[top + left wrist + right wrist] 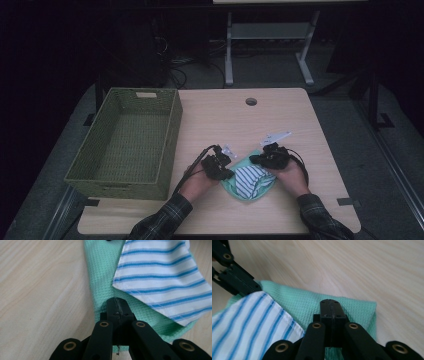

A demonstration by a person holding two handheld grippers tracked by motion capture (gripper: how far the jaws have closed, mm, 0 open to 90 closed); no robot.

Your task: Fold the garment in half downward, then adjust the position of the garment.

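High view: light wooden table [220, 120]; woven olive-green rectangular basket [127, 140] at 9 o'clock. Mint-green waffle-weave cloth [250, 192] at 6 o'clock, near the table's front edge, with white blue-striped fabric [250, 179] on top. Left gripper [117, 306]: jaws pressed together, pinching the green cloth's edge. Right gripper [331, 307]: jaws pressed together on the green cloth near its corner.

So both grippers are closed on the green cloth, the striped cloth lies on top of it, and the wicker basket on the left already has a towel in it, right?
Not quite: the basket holds nothing, as the high view shows. The rest stands: the left gripper and right gripper are closed on the green cloth, with the striped cloth lying on top.
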